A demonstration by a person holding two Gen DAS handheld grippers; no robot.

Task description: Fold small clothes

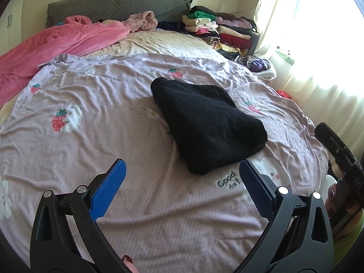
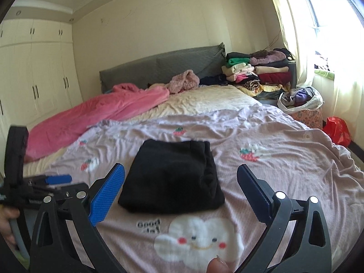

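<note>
The black garment (image 2: 173, 177) lies folded on the bed (image 2: 284, 159) at twelve o'clock — soft, limp, light. Both tools — left tool (image 1: 182, 182), right tool (image 2: 180, 186) — are spread, empty; best pinched at its near edge.

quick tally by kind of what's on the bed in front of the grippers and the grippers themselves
Folded black garment: 1
Pink blanket: 1
Lilac printed sheet: 1
Open grippers: 2, left gripper and right gripper
Total: 5
</note>
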